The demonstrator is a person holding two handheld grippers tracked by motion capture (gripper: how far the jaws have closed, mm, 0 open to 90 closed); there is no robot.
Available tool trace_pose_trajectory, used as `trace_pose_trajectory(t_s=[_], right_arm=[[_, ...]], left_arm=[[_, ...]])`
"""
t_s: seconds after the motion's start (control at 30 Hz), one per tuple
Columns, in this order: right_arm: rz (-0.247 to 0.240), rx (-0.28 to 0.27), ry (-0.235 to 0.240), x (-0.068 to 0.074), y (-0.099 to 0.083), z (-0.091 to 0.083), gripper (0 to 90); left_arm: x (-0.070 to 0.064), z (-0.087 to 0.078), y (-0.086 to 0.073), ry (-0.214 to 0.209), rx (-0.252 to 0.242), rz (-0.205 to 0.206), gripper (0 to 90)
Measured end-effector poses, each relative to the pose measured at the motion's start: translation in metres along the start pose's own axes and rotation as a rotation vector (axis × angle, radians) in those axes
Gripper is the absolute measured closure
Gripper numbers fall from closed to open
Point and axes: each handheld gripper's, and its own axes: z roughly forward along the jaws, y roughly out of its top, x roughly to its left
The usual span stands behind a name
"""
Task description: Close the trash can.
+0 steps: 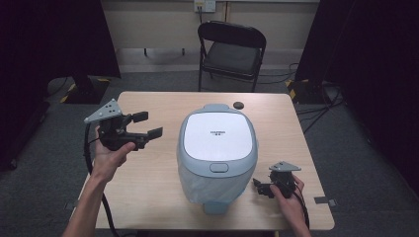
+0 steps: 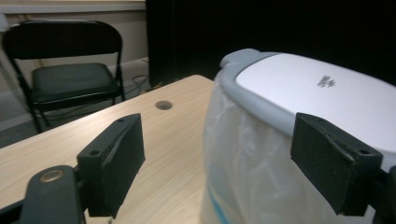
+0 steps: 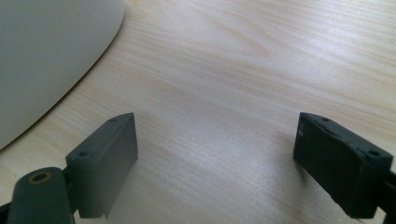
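**Both grippers open beside the lidded bin**

The left gripper (image 1: pixel 148 125) is held up off the table in the person's left hand (image 1: pixel 109 150), its jaws spread wide and pointing toward the bin (image 1: pixel 217 153). Nothing sits between the jaws. In the left gripper view the bin stands just ahead and to the right, its grey rim and white lid (image 2: pixel 322 88) rising behind the right-hand jaw, with a thin clear liner (image 2: pixel 243 154) hanging down the wall below the rim. The gripper is near the bin's side but apart from it.

The right gripper (image 1: pixel 263 188) rests low near the table (image 1: pixel 148 197), gripped by the right hand (image 1: pixel 289 200), at the bin's near right corner. Its jaws also stand wide apart with bare wood (image 3: pixel 224 84) between them. In the right gripper view the bin's pale curved wall (image 3: pixel 46 56) fills the upper left corner, just beside the left jaw and not touching it.

The bin stands upright at the middle of the table, lid closed, between the two grippers. A dark round cable hole (image 1: pixel 239 104) lies in the tabletop behind it, and a black folding chair (image 1: pixel 231 49) stands beyond the far edge.
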Motion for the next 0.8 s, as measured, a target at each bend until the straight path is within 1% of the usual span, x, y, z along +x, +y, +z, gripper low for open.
trace_pose_trajectory(t_s=[0.03, 0.07, 0.1, 0.13, 0.17, 0.2, 0.23, 0.27, 0.37, 0.43, 0.47, 0.5, 0.53, 0.57, 0.6, 0.67, 0.73, 0.8], right_arm=[[0.002, 0.002, 0.001, 0.0, 0.0, 0.0, 12.3], [0.002, 0.001, 0.001, 0.0, 0.0, 0.0, 12.3], [0.002, 0.001, 0.001, 0.0, 0.0, 0.0, 12.3], [0.002, 0.001, 0.002, 0.0, 0.0, 0.0, 12.3], [0.002, 0.001, 0.002, 0.0, 0.0, 0.0, 12.3], [0.002, 0.001, 0.002, 0.0, 0.0, 0.0, 12.3], [0.002, 0.001, 0.002, 0.0, 0.0, 0.0, 12.3], [0.002, 0.001, 0.002, 0.0, 0.0, 0.0, 12.3], [0.002, 0.001, 0.002, 0.0, 0.0, 0.0, 12.3], [0.002, 0.001, 0.002, 0.0, 0.0, 0.0, 12.3], [0.0, 0.0, 0.001, 0.0, 0.0, 0.0, 12.3], [0.002, 0.002, 0.001, 0.0, 0.0, 0.0, 12.3], [0.002, 0.001, 0.001, 0.0, 0.0, 0.0, 12.3], [0.002, 0.001, 0.002, 0.0, 0.0, 0.0, 12.3], [0.0, 0.0, 0.001, 0.0, 0.0, 0.0, 12.3], [0.0, 0.0, 0.001, 0.0, 0.0, 0.0, 12.3], [0.002, 0.001, 0.002, 0.0, 0.0, 0.0, 12.3], [0.002, 0.001, 0.002, 0.0, 0.0, 0.0, 12.3]], left_arm=[[0.002, -0.002, -0.002, -0.005, -0.005, -0.006, 15.7], [0.004, -0.004, -0.003, 0.005, -0.003, -0.014, 15.9], [0.004, -0.004, -0.003, 0.005, -0.003, -0.014, 15.9], [0.007, -0.007, -0.006, 0.014, -0.006, -0.013, 15.9], [0.009, -0.009, -0.008, 0.013, -0.005, -0.017, 15.8], [0.011, -0.011, -0.01, 0.019, -0.004, -0.016, 15.7], [0.014, -0.014, -0.014, 0.039, 0.003, -0.01, 15.7], [0.015, -0.015, -0.017, 0.045, 0.006, -0.016, 15.8], [0.02, -0.02, -0.027, 0.044, 0.015, -0.004, 15.7], [0.024, -0.022, -0.034, 0.074, 0.052, -0.021, 15.9], [0.026, -0.023, -0.039, 0.098, 0.062, -0.025, 16.4], [0.027, -0.024, -0.042, 0.113, 0.061, -0.034, 17.4], [0.029, -0.024, -0.046, 0.122, 0.057, -0.046, 17.5], [0.032, -0.024, -0.051, 0.117, 0.054, -0.067, 17.5], [0.033, -0.024, -0.054, 0.12, 0.059, -0.075, 17.5], [0.036, -0.024, -0.062, 0.148, 0.084, -0.078, 17.5], [0.04, -0.023, -0.071, 0.154, 0.1, -0.09, 17.5], [0.042, -0.023, -0.078, 0.182, 0.126, -0.096, 17.5]])
